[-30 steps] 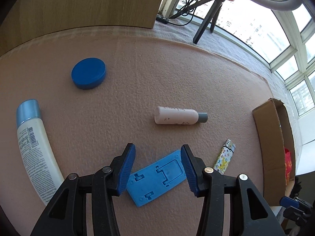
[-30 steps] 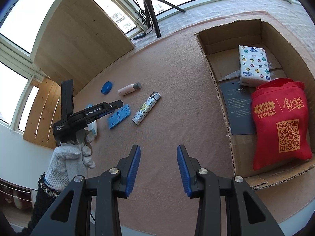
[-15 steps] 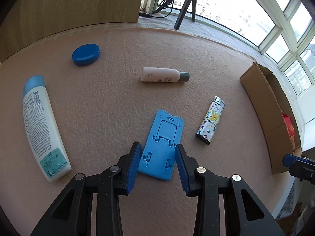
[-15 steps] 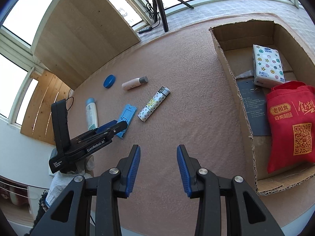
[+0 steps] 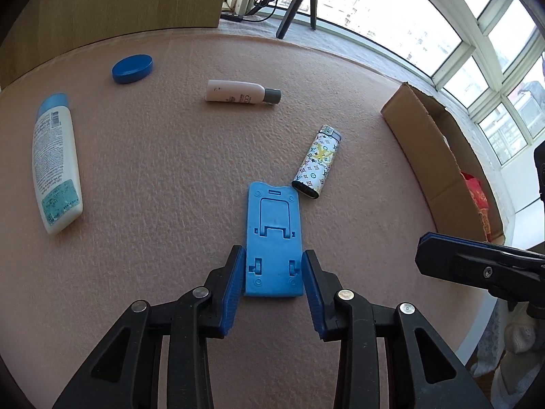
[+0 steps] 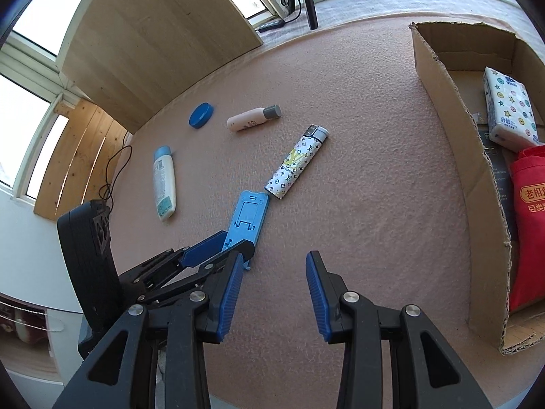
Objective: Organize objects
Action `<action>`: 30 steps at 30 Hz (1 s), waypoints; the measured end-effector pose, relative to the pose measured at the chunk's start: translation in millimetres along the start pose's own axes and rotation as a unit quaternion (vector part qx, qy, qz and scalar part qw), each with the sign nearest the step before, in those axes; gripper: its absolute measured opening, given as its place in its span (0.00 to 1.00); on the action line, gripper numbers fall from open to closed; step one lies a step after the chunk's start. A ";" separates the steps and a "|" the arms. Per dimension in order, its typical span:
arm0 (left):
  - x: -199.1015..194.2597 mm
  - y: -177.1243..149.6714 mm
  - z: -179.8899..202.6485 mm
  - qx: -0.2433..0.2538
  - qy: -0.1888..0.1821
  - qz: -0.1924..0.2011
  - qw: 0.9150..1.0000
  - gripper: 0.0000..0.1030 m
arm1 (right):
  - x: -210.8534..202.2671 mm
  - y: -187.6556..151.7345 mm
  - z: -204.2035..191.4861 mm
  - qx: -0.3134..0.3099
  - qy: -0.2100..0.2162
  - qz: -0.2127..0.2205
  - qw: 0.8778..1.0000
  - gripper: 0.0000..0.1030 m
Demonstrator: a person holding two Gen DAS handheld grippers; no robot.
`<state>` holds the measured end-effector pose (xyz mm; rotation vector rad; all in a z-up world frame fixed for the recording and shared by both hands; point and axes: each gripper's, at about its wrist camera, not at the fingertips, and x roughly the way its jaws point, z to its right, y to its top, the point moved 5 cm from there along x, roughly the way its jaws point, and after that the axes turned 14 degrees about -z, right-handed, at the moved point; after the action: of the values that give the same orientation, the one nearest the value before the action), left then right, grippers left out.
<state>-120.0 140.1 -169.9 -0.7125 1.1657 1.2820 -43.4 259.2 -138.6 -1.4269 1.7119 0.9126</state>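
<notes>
The open brown cardboard box (image 6: 453, 109) sits at my right on the pink felt table (image 5: 163, 156). Well apart from it, the flat blue plastic phone stand (image 5: 273, 238) lies between my left gripper (image 5: 272, 276) pads, which touch its long edges; whether they already pinch, I cannot tell. It looks light, stiff and slick, so those edges suit. My right gripper (image 6: 274, 283) gapes, holding nothing.

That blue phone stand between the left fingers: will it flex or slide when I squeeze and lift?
The blue phone stand looks like moulded hard plastic, so probably stiff and light. It lies flat on the felt-like mat, and the left gripper flanks only its near end, so the far end may droop. Its hinged flap might swing open.
</notes>
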 end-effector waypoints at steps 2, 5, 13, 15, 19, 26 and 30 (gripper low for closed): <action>-0.4 -6.8 4.6 0.000 -0.012 -0.005 1.000 0.36 | 6.8 1.0 0.1 -0.001 0.000 -0.008 1.000 0.34; -1.9 -17.4 9.5 0.003 -0.040 -0.018 0.999 0.37 | 16.3 3.0 -0.6 -0.005 -0.005 -0.020 1.000 0.34; -4.0 -15.9 5.8 0.018 -0.043 -0.022 0.999 0.38 | 35.8 11.4 -0.1 -0.004 -0.010 -0.039 0.999 0.34; -3.8 -13.6 7.8 0.026 -0.042 -0.024 0.999 0.38 | 40.1 13.8 -0.1 -0.002 -0.010 -0.044 0.999 0.34; -1.6 -11.5 10.6 0.035 -0.046 -0.031 0.998 0.38 | 46.9 18.9 -2.4 0.000 -0.001 -0.052 0.999 0.34; -1.1 -12.7 13.9 0.050 -0.046 -0.036 0.997 0.38 | 54.6 26.8 -2.4 0.007 0.010 -0.064 0.998 0.28; -2.8 -12.5 14.5 0.051 -0.049 -0.036 0.997 0.38 | 62.1 25.9 -8.7 -0.006 0.009 -0.080 0.997 0.18</action>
<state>-104.0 149.9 -165.1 -0.6050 1.1079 1.1751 -77.8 225.5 -186.3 -1.5603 1.5805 0.8268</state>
